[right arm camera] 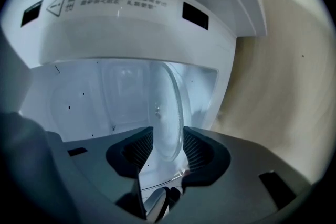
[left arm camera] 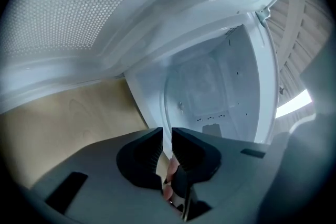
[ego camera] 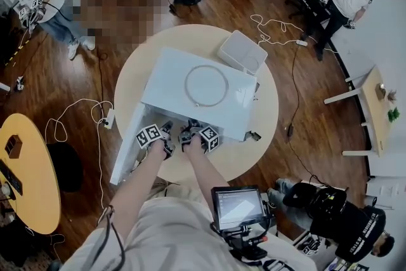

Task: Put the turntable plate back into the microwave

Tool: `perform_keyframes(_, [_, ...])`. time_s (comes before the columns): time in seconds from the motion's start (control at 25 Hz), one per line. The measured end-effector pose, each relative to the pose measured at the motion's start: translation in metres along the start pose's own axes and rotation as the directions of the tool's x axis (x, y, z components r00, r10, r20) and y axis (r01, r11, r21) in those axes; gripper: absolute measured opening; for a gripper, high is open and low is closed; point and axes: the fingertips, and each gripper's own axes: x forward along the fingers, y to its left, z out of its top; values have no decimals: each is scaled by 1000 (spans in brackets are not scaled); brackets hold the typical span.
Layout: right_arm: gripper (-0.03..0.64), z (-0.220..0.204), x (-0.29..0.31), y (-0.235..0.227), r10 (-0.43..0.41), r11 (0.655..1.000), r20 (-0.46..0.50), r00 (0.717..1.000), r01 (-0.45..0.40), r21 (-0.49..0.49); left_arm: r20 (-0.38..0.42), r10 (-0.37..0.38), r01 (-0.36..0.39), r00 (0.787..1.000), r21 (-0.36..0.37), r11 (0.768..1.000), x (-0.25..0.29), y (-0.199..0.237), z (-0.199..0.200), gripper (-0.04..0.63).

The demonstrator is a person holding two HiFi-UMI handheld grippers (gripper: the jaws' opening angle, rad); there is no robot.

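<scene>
A white microwave (ego camera: 190, 82) stands on a round wooden table (ego camera: 266, 105), its door (ego camera: 130, 143) swung open to the left. Both grippers reach into its front opening side by side. The clear glass turntable plate (right arm camera: 168, 107) stands on edge inside the cavity. My left gripper (left arm camera: 166, 139) is shut on the plate's (left arm camera: 189, 92) rim, which runs into the narrow gap between its pads. My right gripper (right arm camera: 168, 147) is open, and the plate's edge lies between its spread pads without touching them. In the head view the left gripper (ego camera: 166, 131) and right gripper (ego camera: 190, 131) sit at the cavity mouth.
A thin ring (ego camera: 206, 85) lies on the microwave's top. A white box (ego camera: 242, 52) sits behind it on the table. Cables and a power strip (ego camera: 108, 117) trail over the wooden floor. People stand around the room, and a yellow table (ego camera: 25, 174) is at the left.
</scene>
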Motion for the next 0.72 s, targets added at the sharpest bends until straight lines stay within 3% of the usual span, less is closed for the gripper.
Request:
perform_keyframes(0.48, [170,9,-20,5,17,1000,8,1000,-17,12,10,-20,20,1000,-6,1000,-18,-8,-15,37])
perform_keyframes(0.72, [170,7,-33,2,7,999,-9,1000,-8,-45,-3,-34,34,999,15,999,-26,-11,-18,37])
